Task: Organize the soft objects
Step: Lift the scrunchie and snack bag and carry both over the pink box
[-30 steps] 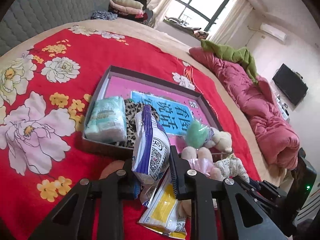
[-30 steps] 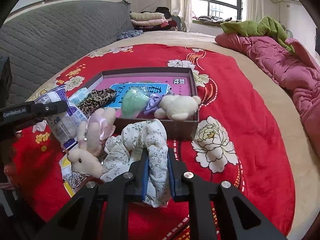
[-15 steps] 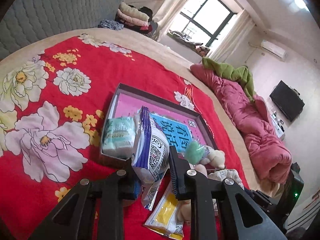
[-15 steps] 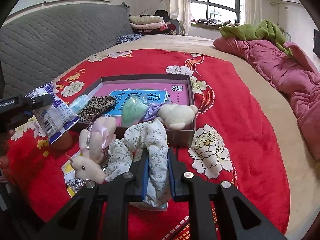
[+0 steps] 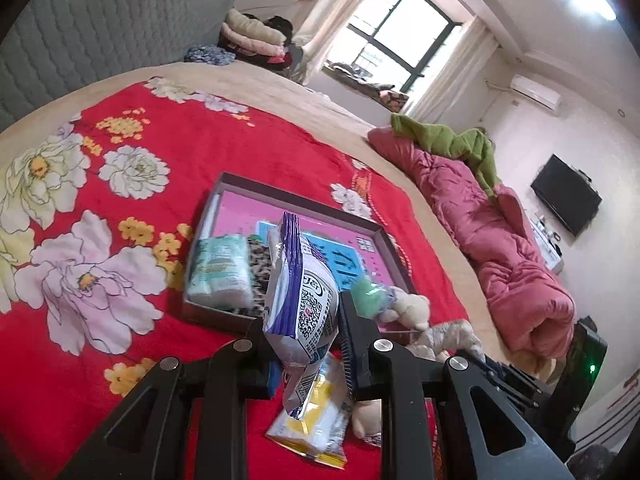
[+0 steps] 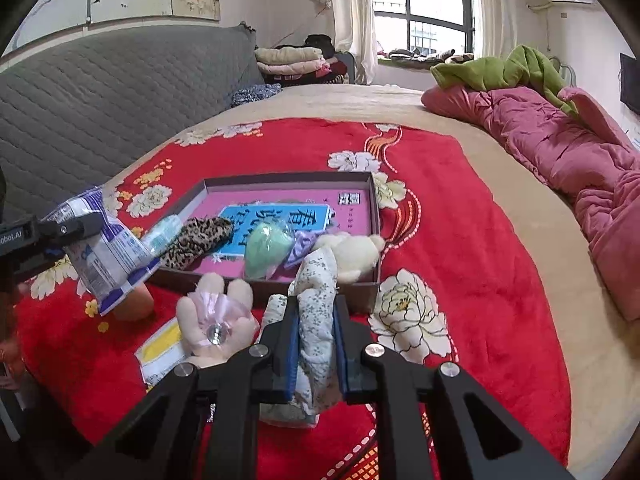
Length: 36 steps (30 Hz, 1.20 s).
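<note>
Left claw (image 5: 304, 332) is clamped on one white-and-purple plastic packet (image 5: 300, 300), holding it upright and clear of the bed, just in front of the near left corner of the box (image 5: 208, 316). Right claw (image 6: 316, 344) is squeezed nearly all the way closed on one floral cloth toy (image 6: 316, 312), pinched in the middle so both ends hang loose. Both claws tilt down toward the bed, each with its load off the red flowered blanket (image 6: 460, 240).

Quick count of what's in the box: one pale wrapped pack (image 5: 220, 272) at the near left, one leopard-print piece (image 6: 200, 240) beside it, one mint green soft thing (image 6: 266, 250), one small purple bit (image 6: 302, 246) and one cream teddy (image 6: 356, 254) at the near right corner. That's five, all lying on the pink and blue printed bottom.

Outside the box, on the blanket near the claws: one pink bunny plush (image 6: 216, 320) with a shiny bead on it, one yellow-and-white flat packet (image 6: 164, 350) left of it, and one tan rounded thing (image 6: 136, 300) I can't really identify.

Far right there's a pink quilt (image 6: 560, 148) with a green blanket (image 6: 500, 68) on top.
</note>
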Motion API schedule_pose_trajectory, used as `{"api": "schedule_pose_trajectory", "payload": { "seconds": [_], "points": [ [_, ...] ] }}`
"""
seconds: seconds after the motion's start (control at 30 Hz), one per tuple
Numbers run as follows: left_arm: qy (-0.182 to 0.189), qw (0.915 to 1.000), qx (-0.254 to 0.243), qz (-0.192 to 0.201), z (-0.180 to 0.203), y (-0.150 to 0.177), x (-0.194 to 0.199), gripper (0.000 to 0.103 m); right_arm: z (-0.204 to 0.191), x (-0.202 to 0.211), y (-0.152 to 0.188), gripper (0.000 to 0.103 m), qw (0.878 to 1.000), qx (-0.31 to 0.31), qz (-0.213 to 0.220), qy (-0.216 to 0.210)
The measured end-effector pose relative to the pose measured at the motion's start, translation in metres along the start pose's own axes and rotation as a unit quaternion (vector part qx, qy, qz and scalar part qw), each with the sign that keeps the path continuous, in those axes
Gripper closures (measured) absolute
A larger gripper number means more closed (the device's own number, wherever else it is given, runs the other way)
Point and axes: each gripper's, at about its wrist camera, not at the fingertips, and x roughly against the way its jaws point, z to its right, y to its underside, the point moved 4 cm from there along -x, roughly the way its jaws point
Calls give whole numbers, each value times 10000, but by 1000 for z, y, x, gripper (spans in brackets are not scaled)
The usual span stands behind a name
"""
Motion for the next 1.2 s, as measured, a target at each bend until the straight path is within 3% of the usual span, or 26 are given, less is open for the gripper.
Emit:
{"api": "schedule_pose_trajectory", "payload": {
  "seconds": [0.67, 1.2],
  "points": [
    [-48, 9985, -437, 324, 43, -31, 22, 79, -9, 42, -46, 88, 9970, 54, 754, -166],
    [-140, 9982, -353, 456, 55, -65, -8, 79, -10, 42, -81, 88, 9949, 9, 991, -200]
  ]
}}
